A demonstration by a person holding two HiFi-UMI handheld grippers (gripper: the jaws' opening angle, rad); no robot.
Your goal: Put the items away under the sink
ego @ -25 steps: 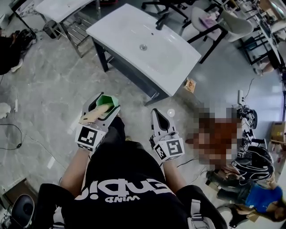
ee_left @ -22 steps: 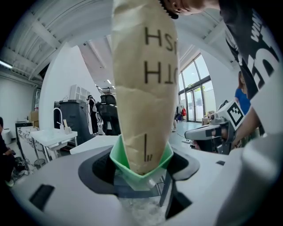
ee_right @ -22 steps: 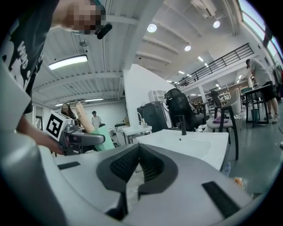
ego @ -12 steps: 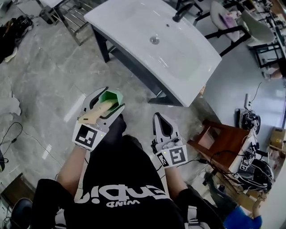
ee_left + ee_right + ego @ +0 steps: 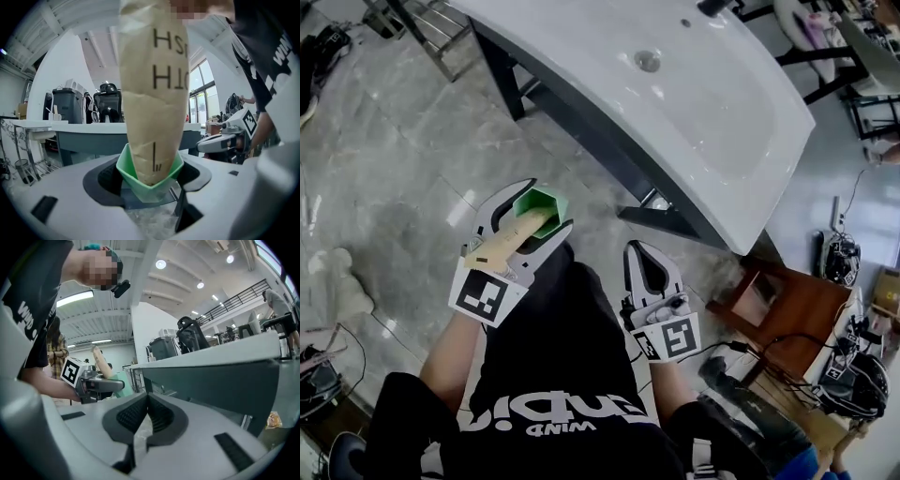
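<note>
Black T-shirt [image 5: 553, 375], white lettering; grey left gripper [image 5: 539, 202] and right gripper [image 5: 640, 249], black-padded jaws, square-marker cubes.

1. Green cup [image 5: 538, 202]: angular plastic, mouth facing away from the person, clamped between the left gripper [image 5: 149, 186] jaws above the floor, near the sink's front edge.
2. Paper pack [image 5: 152, 93]: tan and tapered with black print, narrow end seated in the cup, the rest sticking out.
3. Sink [image 5: 581, 66]: white rectangular basin top with a centre drain, on a dark frame.
</note>
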